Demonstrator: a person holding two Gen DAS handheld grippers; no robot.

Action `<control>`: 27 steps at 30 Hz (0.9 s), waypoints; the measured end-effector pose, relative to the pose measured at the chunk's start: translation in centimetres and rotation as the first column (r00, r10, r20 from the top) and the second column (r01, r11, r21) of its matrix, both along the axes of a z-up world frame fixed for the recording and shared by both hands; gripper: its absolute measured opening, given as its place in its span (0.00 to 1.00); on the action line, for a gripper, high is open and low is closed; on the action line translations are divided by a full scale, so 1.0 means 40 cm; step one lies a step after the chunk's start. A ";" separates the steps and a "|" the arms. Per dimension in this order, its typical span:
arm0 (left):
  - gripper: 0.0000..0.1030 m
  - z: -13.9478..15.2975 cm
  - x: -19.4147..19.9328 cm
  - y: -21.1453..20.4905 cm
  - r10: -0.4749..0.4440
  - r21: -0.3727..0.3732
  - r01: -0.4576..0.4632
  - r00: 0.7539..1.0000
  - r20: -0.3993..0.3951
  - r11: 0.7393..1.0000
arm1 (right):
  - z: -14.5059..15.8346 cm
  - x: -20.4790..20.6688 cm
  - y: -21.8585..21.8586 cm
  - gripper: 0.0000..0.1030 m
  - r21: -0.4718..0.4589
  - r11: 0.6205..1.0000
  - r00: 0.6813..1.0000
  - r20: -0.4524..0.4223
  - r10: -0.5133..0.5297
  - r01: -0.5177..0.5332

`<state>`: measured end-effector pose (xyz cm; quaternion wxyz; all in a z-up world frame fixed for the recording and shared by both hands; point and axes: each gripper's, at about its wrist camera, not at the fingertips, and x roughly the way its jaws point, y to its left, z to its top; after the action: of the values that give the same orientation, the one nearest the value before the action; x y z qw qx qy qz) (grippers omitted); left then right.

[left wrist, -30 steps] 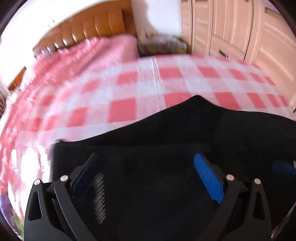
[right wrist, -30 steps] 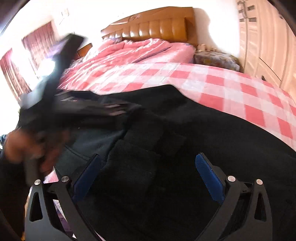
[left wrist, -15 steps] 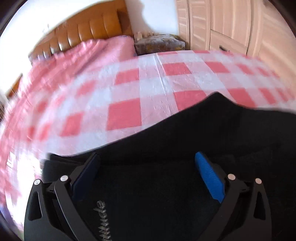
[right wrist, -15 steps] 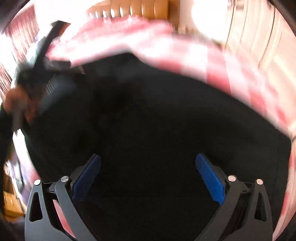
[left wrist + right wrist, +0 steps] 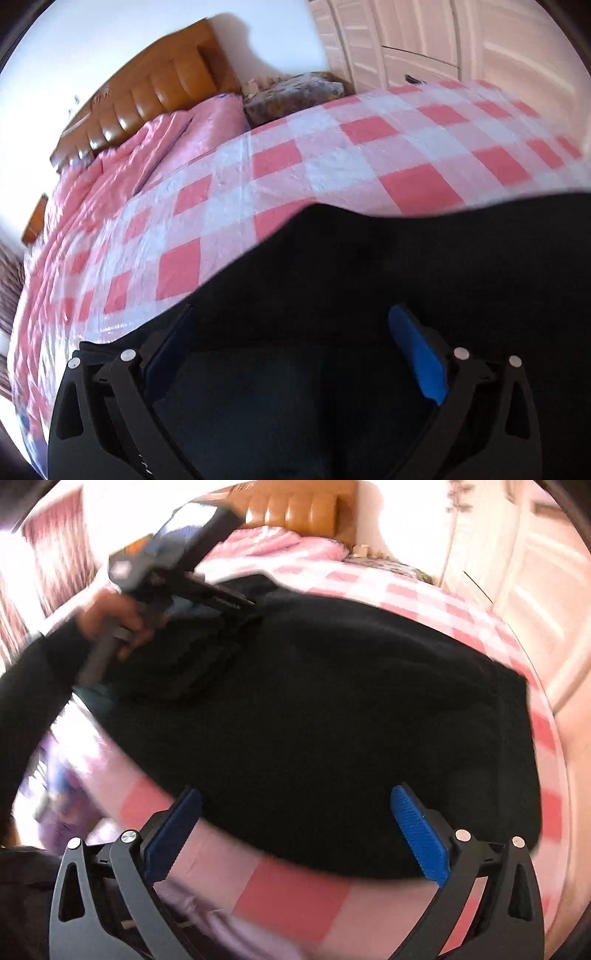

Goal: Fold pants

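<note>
The black pants point(image 5: 314, 701) lie spread on the pink-checked bedspread point(image 5: 332, 155). The left gripper point(image 5: 291, 354) hovers over the fabric, jaws spread, holding nothing. The right gripper point(image 5: 295, 830) is likewise spread and empty at the near edge. Judged step: positioning for a fold. Next, each gripper must close on an edge. No legible writing.

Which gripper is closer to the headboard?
Left. The left gripper sits at the pants' far edge, toward the headboard; the right gripper hangs at their near edge.
</note>
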<state>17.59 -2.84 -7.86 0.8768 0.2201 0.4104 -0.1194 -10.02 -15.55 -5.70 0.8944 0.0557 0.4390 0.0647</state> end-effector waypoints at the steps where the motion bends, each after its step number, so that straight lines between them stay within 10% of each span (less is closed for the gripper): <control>1: 0.99 0.004 -0.001 0.004 0.012 0.008 -0.012 1.000 0.009 1.000 | 0.006 -0.024 -0.047 0.96 0.065 0.996 0.998 0.008 -0.054 0.054; 7: 0.98 0.076 -0.159 -0.030 -0.061 -0.027 0.066 0.986 0.155 0.997 | -0.042 -0.124 -0.279 0.96 0.367 0.846 0.921 -0.116 -0.372 0.388; 17: 0.99 -0.007 -0.168 -0.039 -0.051 0.011 0.050 0.992 0.112 0.999 | -0.072 -0.003 -0.300 0.96 0.395 0.831 0.920 -0.185 -0.347 0.392; 22: 0.98 -0.012 -0.137 0.009 -0.055 -0.147 0.053 0.998 -0.011 0.988 | -0.073 0.003 -0.327 0.95 0.454 0.758 0.879 -0.156 -0.450 0.468; 25: 0.99 -0.016 -0.122 0.036 -0.057 -0.242 0.040 0.996 -0.066 0.970 | -0.071 0.023 -0.315 0.95 0.401 0.787 0.880 -0.135 -0.455 0.468; 27: 0.99 -0.019 -0.127 0.033 -0.057 -0.234 0.043 0.997 -0.054 0.971 | -0.072 0.022 -0.303 0.75 0.395 0.789 0.879 -0.130 -0.459 0.471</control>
<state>12.51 -1.51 -8.62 0.8805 0.1223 0.4142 -0.1954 -9.14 -27.67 -8.59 0.8438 0.3517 0.3999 -0.0661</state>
